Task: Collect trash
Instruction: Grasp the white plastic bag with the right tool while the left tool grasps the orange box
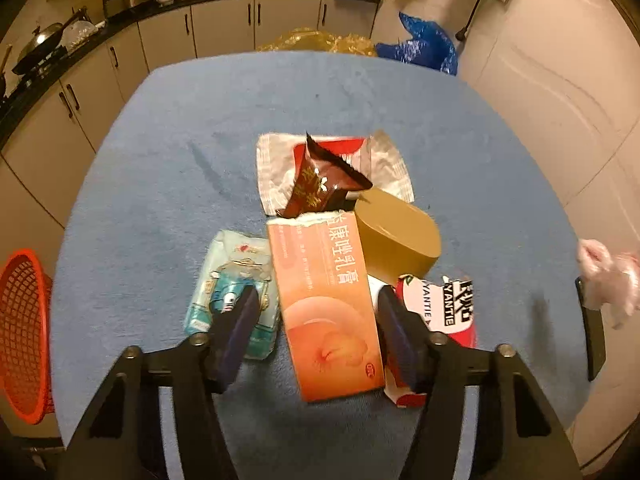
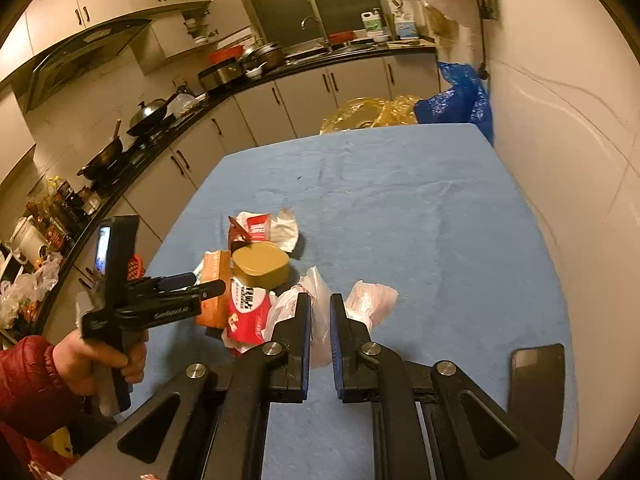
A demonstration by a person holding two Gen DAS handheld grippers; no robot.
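Note:
A pile of trash lies on the blue tablecloth [image 1: 160, 184]: an orange carton [image 1: 328, 312], a gold tin [image 1: 396, 236], a dark red wrapper [image 1: 320, 184] on a silver wrapper [image 1: 272, 168], a light blue tissue pack [image 1: 236, 276] and a red-and-white pack [image 1: 444, 308]. My left gripper [image 1: 316, 312] is open, its fingers either side of the orange carton just above it; it also shows in the right wrist view [image 2: 200, 284]. My right gripper [image 2: 320, 320] is shut on a thin white plastic bag [image 2: 320, 300] at the pile's right side.
A red mesh basket [image 1: 24, 336] stands off the table's left edge. Kitchen cabinets and a counter with pots [image 2: 152, 112] run along the left. Yellow [image 2: 368, 114] and blue bags [image 2: 460, 100] sit behind the far table edge. A wall is on the right.

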